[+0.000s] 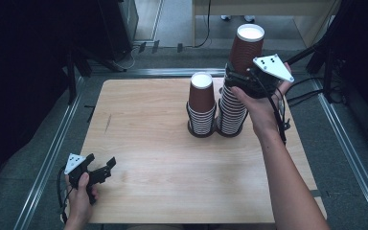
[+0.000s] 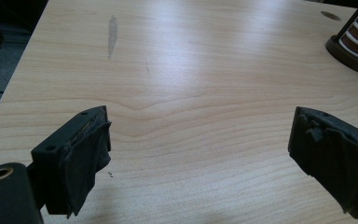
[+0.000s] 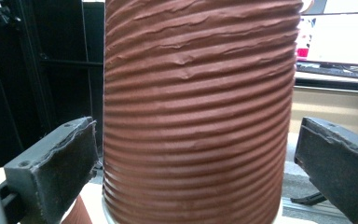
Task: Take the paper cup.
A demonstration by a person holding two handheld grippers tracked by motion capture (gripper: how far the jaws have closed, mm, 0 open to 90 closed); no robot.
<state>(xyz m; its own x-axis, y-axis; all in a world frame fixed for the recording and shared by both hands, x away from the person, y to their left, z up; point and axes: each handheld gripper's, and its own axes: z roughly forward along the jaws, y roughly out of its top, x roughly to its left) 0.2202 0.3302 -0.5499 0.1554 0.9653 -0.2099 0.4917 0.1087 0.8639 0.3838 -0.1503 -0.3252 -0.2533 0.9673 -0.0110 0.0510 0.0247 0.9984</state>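
Top cup (image 1: pixel 246 48) upright, axis vertical

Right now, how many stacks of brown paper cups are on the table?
2: a shorter stack near the table's far middle, and a taller stack just right of it, where the right tool is.

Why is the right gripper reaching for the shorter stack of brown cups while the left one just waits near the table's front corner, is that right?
Not quite. In the high view the right gripper is at the taller stack, not the shorter stack beside it. Its jaws stand either side of the top cup. The left gripper does wait, open, near the table's front corner.
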